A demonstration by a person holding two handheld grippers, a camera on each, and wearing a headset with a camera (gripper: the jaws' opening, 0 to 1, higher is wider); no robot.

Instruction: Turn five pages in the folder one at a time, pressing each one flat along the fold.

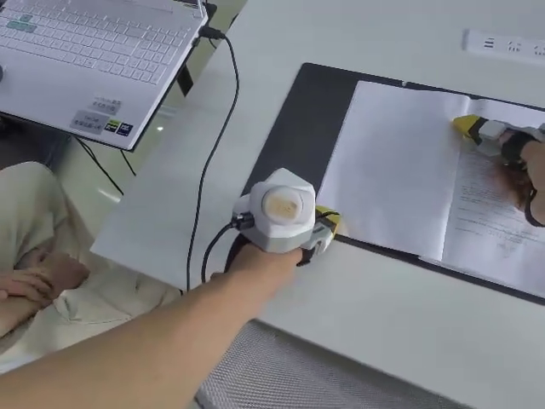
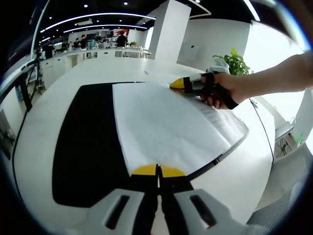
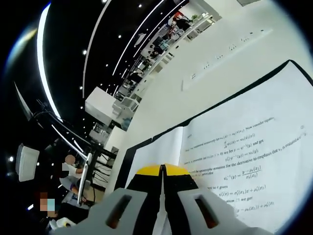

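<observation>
White office counter (image 1: 383,324), black folder (image 1: 298,136) lying open on it. Right hand-held gripper (image 1: 464,125), jaws together, sits on the fold (image 1: 457,183), probably to flatten the blank page (image 1: 392,162). Left hand-held gripper (image 1: 328,223), also closed, seems to steady its near edge.

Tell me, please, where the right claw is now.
In the head view the right claw sits far right on the folder's fold, between the blank page and printed page.

I'm seeing an open-plan office: a laptop (image 1: 94,60) off the table's (image 1: 383,25) left edge, a power strip (image 1: 507,43) near its far edge, ceiling spotlights (image 2: 85,6), people (image 2: 78,43) at distant desks (image 2: 102,53).
</observation>
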